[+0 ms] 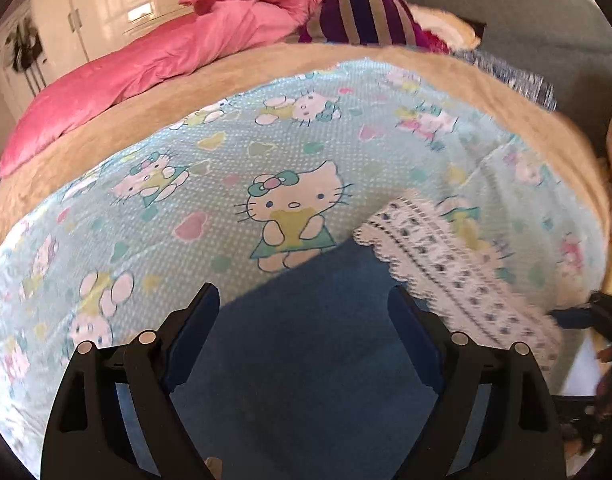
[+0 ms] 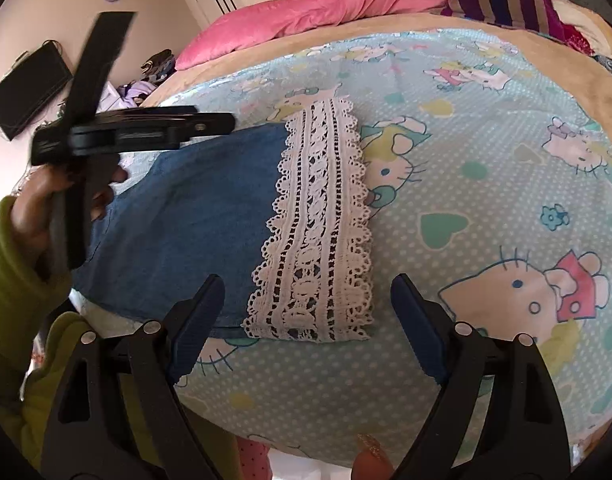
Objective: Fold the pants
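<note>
Blue denim pants [image 2: 194, 216] with a white lace hem [image 2: 317, 232] lie flat on the Hello Kitty blanket [image 2: 485, 184]. In the left wrist view the denim [image 1: 306, 340] fills the lower middle and the lace hem [image 1: 445, 264] runs to the right. My left gripper [image 1: 304, 300] is open, just above the denim, holding nothing; it also shows from the side in the right wrist view [image 2: 222, 122], over the pants' far edge. My right gripper [image 2: 306, 292] is open and empty, with the lace hem's near end between its fingers.
A pink duvet [image 1: 154, 60] and a purple striped cushion [image 1: 365, 16] lie at the head of the bed. A tan blanket [image 1: 106, 128] borders the printed one. A black case [image 2: 26, 88] and clutter lie on the floor to the left.
</note>
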`<state>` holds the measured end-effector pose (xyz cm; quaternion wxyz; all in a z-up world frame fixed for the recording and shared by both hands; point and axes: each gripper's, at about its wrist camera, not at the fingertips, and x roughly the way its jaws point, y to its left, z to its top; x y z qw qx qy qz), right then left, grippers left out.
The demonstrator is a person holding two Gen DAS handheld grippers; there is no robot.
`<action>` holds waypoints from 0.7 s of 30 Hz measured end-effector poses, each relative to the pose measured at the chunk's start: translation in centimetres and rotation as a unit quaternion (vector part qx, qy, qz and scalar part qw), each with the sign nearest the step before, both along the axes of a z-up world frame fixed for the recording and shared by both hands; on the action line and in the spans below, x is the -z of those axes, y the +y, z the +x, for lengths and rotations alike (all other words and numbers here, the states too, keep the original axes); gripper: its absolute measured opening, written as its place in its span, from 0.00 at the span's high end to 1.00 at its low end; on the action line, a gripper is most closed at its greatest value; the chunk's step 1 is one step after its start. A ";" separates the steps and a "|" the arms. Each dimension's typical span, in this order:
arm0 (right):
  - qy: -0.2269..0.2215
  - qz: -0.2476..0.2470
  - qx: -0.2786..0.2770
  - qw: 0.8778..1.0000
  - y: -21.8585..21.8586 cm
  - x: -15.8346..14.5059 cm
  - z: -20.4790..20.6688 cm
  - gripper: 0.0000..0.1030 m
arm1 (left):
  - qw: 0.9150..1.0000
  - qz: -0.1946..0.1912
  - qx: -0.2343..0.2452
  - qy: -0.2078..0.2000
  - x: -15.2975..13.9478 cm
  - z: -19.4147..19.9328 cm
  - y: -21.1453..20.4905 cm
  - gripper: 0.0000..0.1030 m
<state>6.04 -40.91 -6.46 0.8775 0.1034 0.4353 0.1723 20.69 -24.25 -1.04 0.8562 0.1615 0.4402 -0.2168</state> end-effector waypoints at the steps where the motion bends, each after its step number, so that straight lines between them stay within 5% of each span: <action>1: 0.003 0.005 0.002 1.000 0.0 0.1 0.2 0.23 | 1.000 0.010 0.002 0.001 0.5 0.5 -0.3 0.17; 12: 0.027 0.032 0.012 0.999 0.2 0.9 1.0 0.27 | 0.997 0.006 0.045 0.055 4.5 4.4 -1.8 0.18; 17: 0.025 0.043 0.004 0.999 0.7 1.0 1.4 0.37 | 0.996 -0.028 0.054 0.068 4.9 4.3 -1.7 0.35; 21: 0.021 0.060 0.000 0.998 0.7 1.4 1.9 0.55 | 0.995 -0.047 0.056 0.074 4.9 3.8 -1.9 0.57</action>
